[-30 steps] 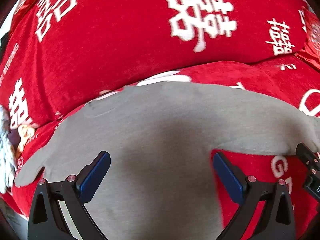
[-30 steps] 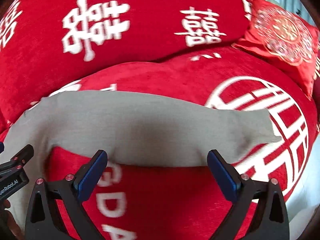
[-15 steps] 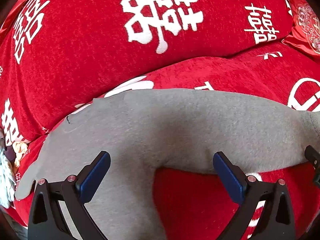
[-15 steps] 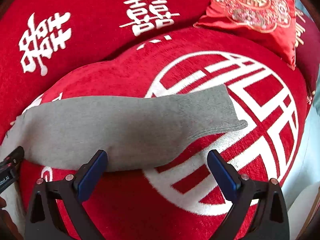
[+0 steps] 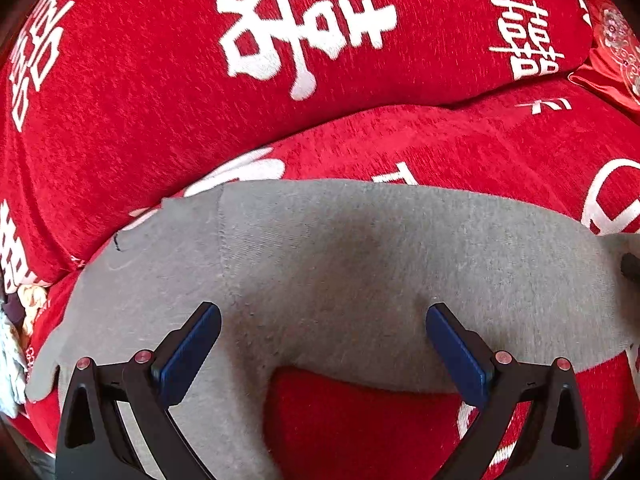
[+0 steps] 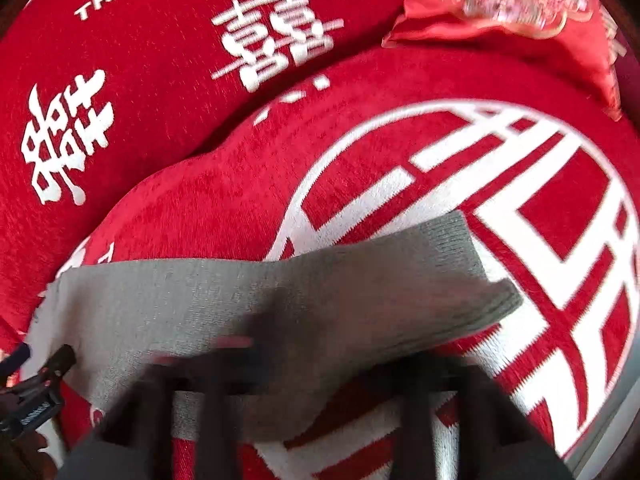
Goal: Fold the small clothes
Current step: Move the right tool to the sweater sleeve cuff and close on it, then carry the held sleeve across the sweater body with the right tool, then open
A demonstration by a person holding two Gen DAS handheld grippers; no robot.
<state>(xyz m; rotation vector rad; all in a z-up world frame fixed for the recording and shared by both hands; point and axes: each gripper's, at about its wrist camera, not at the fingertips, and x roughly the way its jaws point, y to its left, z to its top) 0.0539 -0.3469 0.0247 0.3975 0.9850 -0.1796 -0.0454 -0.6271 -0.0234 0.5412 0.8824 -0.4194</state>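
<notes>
Grey knit garment [image 5: 360, 272] lies flat on red white-patterned sofa seat cushion [image 6: 400, 140]. Step: first grab. Right gripper [image 6: 320, 364] blurred, fingers closing on sleeve's near edge. Left gripper [image 5: 322, 344] fingers wide apart, holding nothing, over armpit. Next, probably: left pinches, then fold sleeve across.

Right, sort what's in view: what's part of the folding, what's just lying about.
Part of the job:
- grey garment, spread flat
- left gripper, open over the garment
- right gripper, blurred, shut on the garment's sleeve

Just lying about:
- red sofa cover underneath
- embroidered red cushion
- pale bundle of cloth at the left edge
</notes>
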